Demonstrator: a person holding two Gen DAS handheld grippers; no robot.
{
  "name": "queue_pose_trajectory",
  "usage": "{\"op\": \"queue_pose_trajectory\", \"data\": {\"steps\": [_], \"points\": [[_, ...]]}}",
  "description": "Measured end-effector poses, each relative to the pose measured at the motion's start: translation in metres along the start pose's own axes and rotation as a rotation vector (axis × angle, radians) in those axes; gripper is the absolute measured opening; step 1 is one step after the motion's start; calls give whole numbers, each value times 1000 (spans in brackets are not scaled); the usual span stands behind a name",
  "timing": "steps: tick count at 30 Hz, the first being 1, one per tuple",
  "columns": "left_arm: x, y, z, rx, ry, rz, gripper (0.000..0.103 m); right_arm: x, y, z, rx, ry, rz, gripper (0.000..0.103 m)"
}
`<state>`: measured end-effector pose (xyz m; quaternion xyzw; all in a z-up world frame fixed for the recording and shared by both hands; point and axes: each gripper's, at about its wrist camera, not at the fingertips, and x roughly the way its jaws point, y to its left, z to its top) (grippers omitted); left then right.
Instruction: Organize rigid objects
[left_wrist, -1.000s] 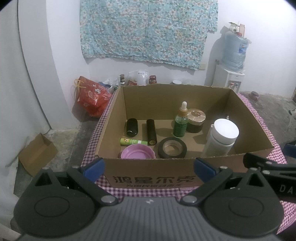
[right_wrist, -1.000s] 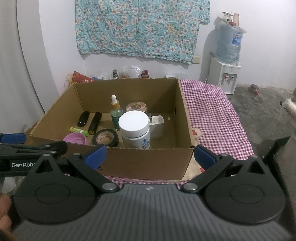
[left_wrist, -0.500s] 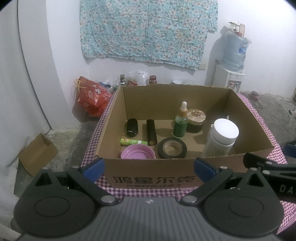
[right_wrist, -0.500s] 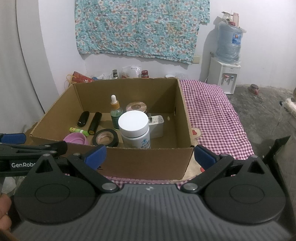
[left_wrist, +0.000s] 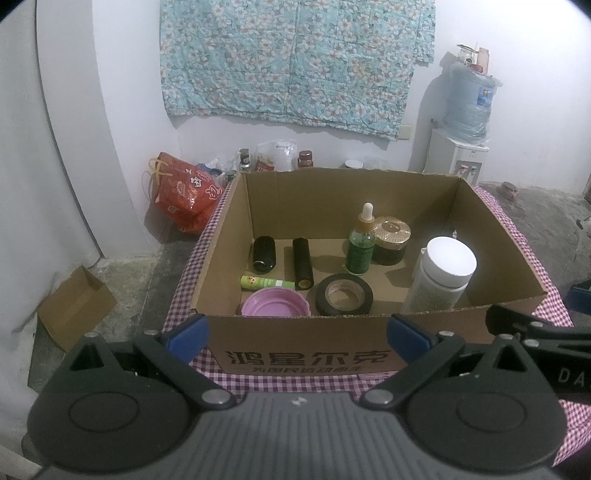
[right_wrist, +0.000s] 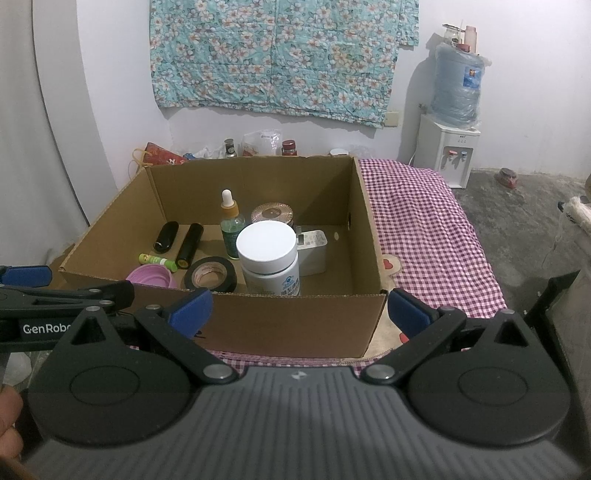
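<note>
The cardboard box (left_wrist: 303, 356) rests open-topped on the checkered cloth (right_wrist: 424, 229), long axis across both views. Inside, the two black cylinders (left_wrist: 303, 263) lie flat, long axes running front to back; the green tube (left_wrist: 266, 283) lies crosswise just in front of them. The dropper bottle (left_wrist: 361, 243) and white-lidded jar (left_wrist: 441, 278) stand upright. The pink lid (left_wrist: 274, 302) and black tape roll (left_wrist: 344, 294) lie flat at the near wall.

Only the right wrist view shows the white rectangular container (right_wrist: 314, 251) behind the jar; in the left wrist view the jar conceals it.

The left gripper (left_wrist: 297, 334) and right gripper (right_wrist: 299, 308) are both spread wide, holding nothing, in front of the near wall, outside the box. A water dispenser (right_wrist: 448, 151) stands at the back wall
</note>
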<state>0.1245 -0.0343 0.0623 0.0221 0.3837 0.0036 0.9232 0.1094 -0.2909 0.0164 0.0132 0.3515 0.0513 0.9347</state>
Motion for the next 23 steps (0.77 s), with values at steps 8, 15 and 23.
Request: {"op": "queue_pose_trajectory", "data": {"steps": [8,15,23], "points": [[0,1,0,0,0,1,103,0,1,0,0,-1,0,102],[0,1,0,0,0,0,103,0,1,0,-1,-1,0,102],[-3,2,0,-2,-2,9,103,-2,4,1,-5,-5,4,102]]}}
